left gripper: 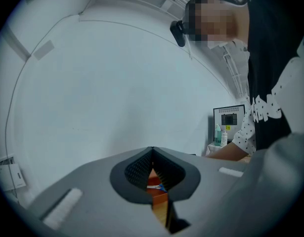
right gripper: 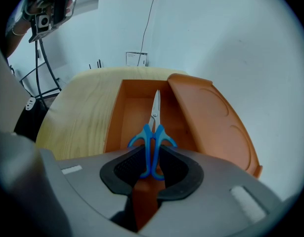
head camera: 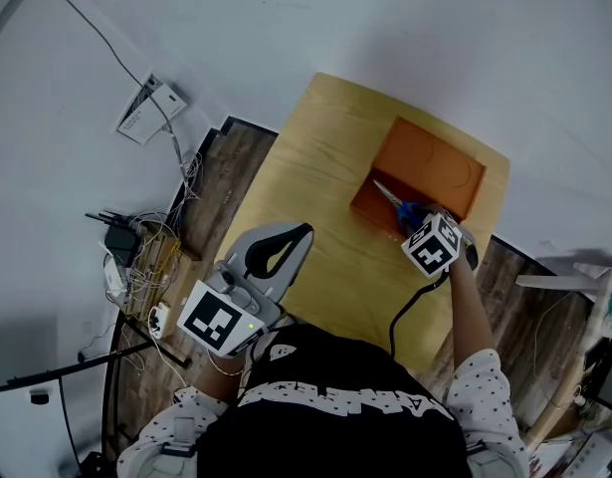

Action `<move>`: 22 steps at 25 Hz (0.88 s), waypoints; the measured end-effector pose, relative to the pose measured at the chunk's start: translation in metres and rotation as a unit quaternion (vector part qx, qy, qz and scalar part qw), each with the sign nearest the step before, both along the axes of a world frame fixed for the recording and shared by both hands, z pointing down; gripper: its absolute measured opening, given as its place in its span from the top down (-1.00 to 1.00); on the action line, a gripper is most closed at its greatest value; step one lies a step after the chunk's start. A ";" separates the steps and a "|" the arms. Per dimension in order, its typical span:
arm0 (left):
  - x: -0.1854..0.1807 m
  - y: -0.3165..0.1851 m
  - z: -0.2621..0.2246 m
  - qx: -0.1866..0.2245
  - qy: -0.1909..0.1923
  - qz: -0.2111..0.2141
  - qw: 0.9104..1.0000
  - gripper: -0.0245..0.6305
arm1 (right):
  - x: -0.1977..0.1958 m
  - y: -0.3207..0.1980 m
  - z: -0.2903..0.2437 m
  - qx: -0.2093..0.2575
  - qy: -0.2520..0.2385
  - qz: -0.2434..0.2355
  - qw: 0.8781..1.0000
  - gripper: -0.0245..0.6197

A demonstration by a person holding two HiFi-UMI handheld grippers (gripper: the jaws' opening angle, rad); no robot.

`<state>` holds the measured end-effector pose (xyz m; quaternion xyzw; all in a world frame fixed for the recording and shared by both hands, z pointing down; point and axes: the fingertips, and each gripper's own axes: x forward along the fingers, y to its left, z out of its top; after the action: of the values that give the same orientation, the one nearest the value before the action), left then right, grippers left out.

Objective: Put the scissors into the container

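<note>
My right gripper (right gripper: 151, 166) is shut on the blue handles of the scissors (right gripper: 152, 141), whose steel blades point forward over the open orange container (right gripper: 133, 113). In the head view the scissors (head camera: 393, 200) hang above the container (head camera: 422, 167) at the table's far right, just ahead of the right gripper (head camera: 417, 225). The container's lid (right gripper: 216, 122) stands tilted open on its right side. My left gripper (head camera: 277, 250) is held near my body over the table's near left edge, shut with nothing in it; through its jaws the container (left gripper: 154, 190) shows far off.
The light wooden table (head camera: 325, 197) stands against a white wall. Cables, a power strip and adapters (head camera: 136, 252) lie on the floor to the left. A white box (head camera: 149, 110) lies by the wall. A wooden frame (head camera: 584, 337) stands at the right.
</note>
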<state>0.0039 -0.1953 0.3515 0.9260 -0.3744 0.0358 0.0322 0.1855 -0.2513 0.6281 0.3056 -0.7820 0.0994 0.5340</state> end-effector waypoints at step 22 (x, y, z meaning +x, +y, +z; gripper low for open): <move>-0.004 0.005 0.000 -0.002 -0.003 -0.006 1.000 0.92 | 0.008 -0.008 -0.030 0.065 -0.078 0.092 0.991 0.88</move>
<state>0.0004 -0.1900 0.3518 0.9235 -0.3803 0.0389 0.0332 0.1931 -0.2593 0.5980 0.4021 -0.7944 0.1205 0.4389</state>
